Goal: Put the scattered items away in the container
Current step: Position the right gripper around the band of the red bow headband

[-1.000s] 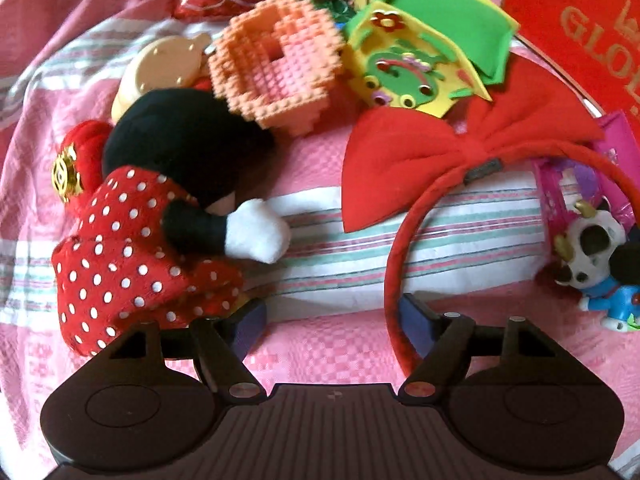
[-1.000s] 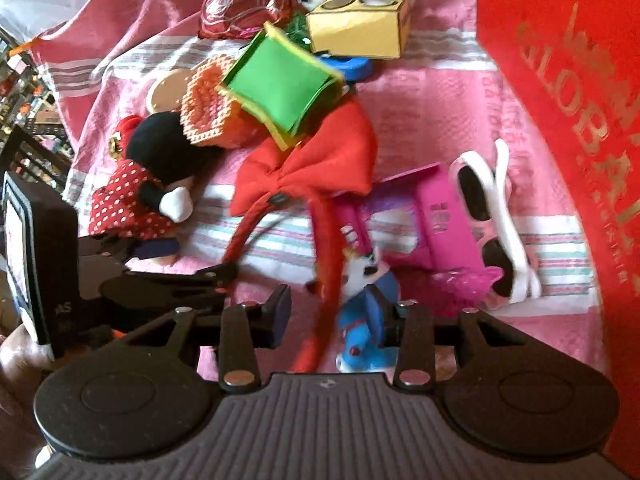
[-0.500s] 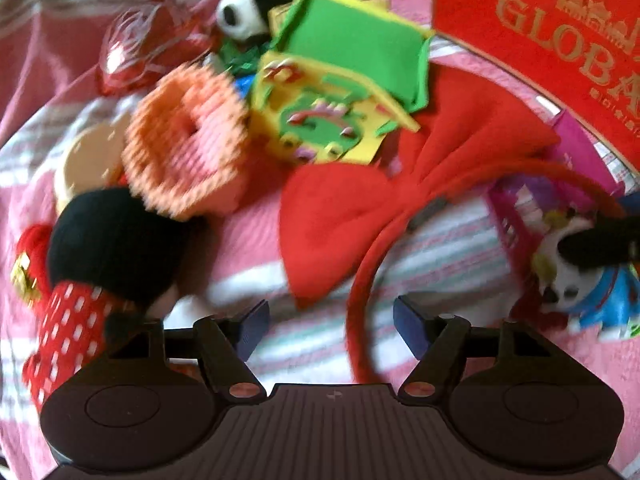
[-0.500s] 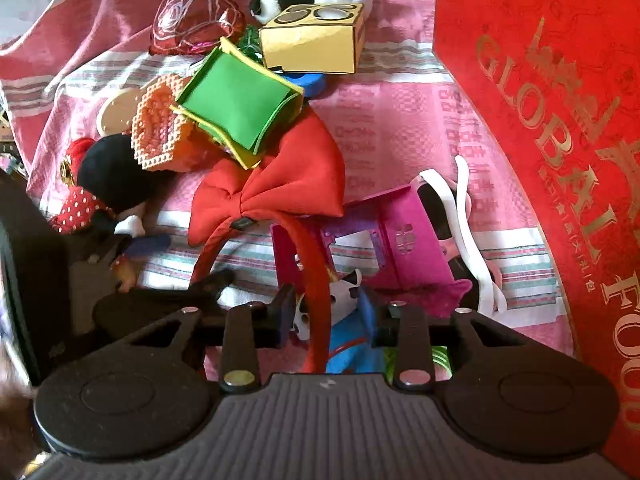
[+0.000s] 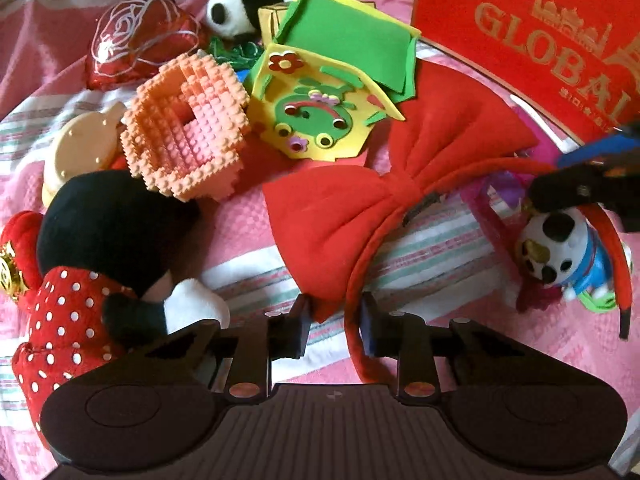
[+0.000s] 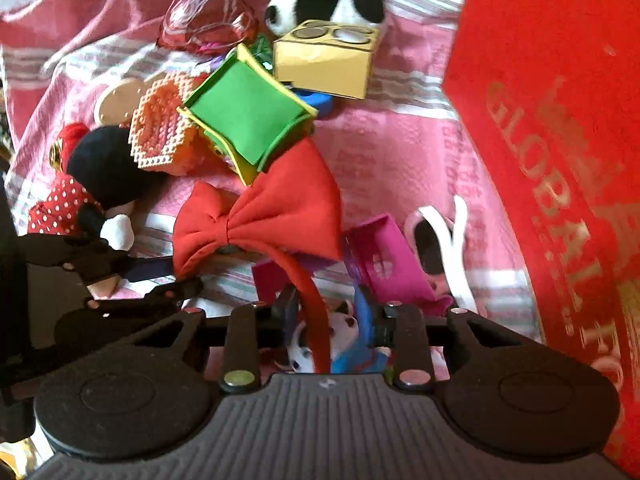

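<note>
Nearest, our left gripper (image 5: 334, 322) has just been closing: its jaws, wide apart a second ago, now flank the red headband (image 5: 356, 280), which lies against one pad; we cannot tell if it is pinched. Our right gripper (image 6: 330, 316) has likewise been narrowing around the headband's other limb, with the small cow figure (image 6: 340, 330) also between its jaws. Beyond lies the bow (image 6: 260, 216), then scattered toys; the red container (image 6: 560, 120) stands at right. We judge a two-handed lift imminent.

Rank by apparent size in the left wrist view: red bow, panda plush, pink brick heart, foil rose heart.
1. red bow
2. pink brick heart
3. foil rose heart
4. panda plush, farthest away and partly hidden, so unsure
</note>
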The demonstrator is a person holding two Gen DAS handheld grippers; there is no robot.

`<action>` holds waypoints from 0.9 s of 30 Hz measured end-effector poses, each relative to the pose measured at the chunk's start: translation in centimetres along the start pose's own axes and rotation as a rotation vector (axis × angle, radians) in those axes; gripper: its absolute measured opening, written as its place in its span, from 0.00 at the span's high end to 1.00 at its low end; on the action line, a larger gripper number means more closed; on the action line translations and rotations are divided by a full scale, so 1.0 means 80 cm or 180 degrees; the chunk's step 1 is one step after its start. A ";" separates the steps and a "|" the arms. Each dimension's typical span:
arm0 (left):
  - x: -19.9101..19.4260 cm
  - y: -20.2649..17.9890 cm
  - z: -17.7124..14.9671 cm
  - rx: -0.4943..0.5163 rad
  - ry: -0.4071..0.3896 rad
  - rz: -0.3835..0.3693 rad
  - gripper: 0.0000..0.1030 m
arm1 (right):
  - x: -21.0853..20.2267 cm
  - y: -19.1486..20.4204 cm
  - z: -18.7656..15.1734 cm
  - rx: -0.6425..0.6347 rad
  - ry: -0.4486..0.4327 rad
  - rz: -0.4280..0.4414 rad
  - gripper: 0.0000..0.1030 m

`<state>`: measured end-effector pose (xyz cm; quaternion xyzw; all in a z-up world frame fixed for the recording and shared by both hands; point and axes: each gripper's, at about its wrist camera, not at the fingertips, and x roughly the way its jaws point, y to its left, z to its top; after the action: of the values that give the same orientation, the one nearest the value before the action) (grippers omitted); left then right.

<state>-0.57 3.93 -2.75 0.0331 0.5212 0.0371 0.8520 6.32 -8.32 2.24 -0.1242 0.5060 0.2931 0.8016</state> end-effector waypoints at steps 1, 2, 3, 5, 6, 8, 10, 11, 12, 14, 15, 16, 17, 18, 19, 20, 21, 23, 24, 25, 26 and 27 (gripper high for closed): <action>-0.001 -0.002 -0.001 0.0023 0.0006 -0.0002 0.78 | 0.005 0.004 0.002 -0.0044 0.0011 0.0003 0.68; -0.002 -0.004 -0.003 0.0049 0.0014 0.0000 0.78 | 0.010 0.010 0.004 -0.0090 0.0019 0.0001 0.72; -0.003 -0.006 -0.005 0.0061 0.0017 0.0004 0.77 | 0.016 0.013 0.004 -0.0118 0.0024 -0.0006 0.79; -0.002 -0.007 -0.005 0.0067 0.0026 0.0032 0.76 | 0.024 0.017 0.002 -0.0114 0.0040 -0.0031 0.80; 0.000 -0.003 -0.002 0.0053 0.0031 0.0030 0.73 | 0.025 0.017 0.001 -0.0098 0.0030 -0.0043 0.83; 0.001 -0.003 0.000 0.0001 0.0034 0.0038 0.62 | 0.025 0.015 -0.002 -0.0070 0.0021 -0.0018 0.83; 0.008 0.004 0.009 -0.0016 0.0015 0.0085 0.53 | 0.021 0.014 -0.004 -0.0069 0.0025 0.0012 0.84; 0.010 0.001 0.011 -0.0001 0.0002 0.0132 0.52 | 0.019 0.015 -0.005 -0.0072 0.0024 0.0034 0.86; 0.012 0.000 0.013 0.0009 -0.0013 0.0153 0.52 | 0.017 0.016 -0.007 -0.0069 0.0020 0.0057 0.86; 0.015 -0.004 0.016 0.0025 -0.0047 0.0180 0.52 | 0.013 0.017 -0.011 -0.0056 0.0024 0.0095 0.87; 0.016 -0.004 0.016 0.0026 -0.0059 0.0187 0.62 | 0.011 0.016 -0.013 -0.0037 0.0033 0.0122 0.87; 0.015 -0.004 0.016 0.0022 -0.0065 0.0185 0.71 | 0.009 0.015 -0.014 -0.0019 0.0037 0.0140 0.87; 0.014 -0.005 0.015 0.0021 -0.0070 0.0180 0.80 | 0.006 0.013 -0.016 -0.0005 0.0031 0.0145 0.88; 0.013 -0.005 0.015 0.0010 -0.0069 0.0144 0.84 | 0.003 0.011 -0.018 0.0013 0.0027 0.0150 0.87; 0.012 -0.004 0.014 -0.0008 -0.0065 0.0087 0.85 | 0.001 0.009 -0.020 0.0045 0.0029 0.0173 0.87; 0.010 -0.004 0.011 -0.0023 -0.0054 0.0030 0.87 | -0.001 0.006 -0.022 0.0086 0.0027 0.0197 0.87; 0.009 -0.005 0.009 -0.0025 -0.0045 -0.0003 0.89 | -0.004 0.004 -0.024 0.0111 0.0021 0.0203 0.87; 0.002 -0.010 0.000 -0.0002 -0.0017 -0.0057 0.90 | -0.007 0.001 -0.029 0.0131 0.0009 0.0214 0.86; -0.003 -0.011 -0.006 -0.0002 -0.0009 -0.0087 0.90 | -0.008 -0.001 -0.032 0.0141 0.0004 0.0226 0.86; -0.006 -0.010 -0.012 -0.0020 -0.0007 -0.0120 0.91 | -0.010 -0.002 -0.035 0.0151 -0.0001 0.0244 0.85; -0.011 -0.008 -0.017 -0.0061 -0.0002 -0.0177 0.91 | -0.011 -0.004 -0.037 0.0159 -0.0005 0.0269 0.85; -0.014 -0.004 -0.022 -0.0111 0.0001 -0.0233 0.91 | -0.012 -0.006 -0.039 0.0170 -0.0009 0.0290 0.85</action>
<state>-2.63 3.51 -2.60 -0.0008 0.5215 0.0150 0.8531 3.96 -10.58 1.62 -0.0791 0.5176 0.3159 0.7912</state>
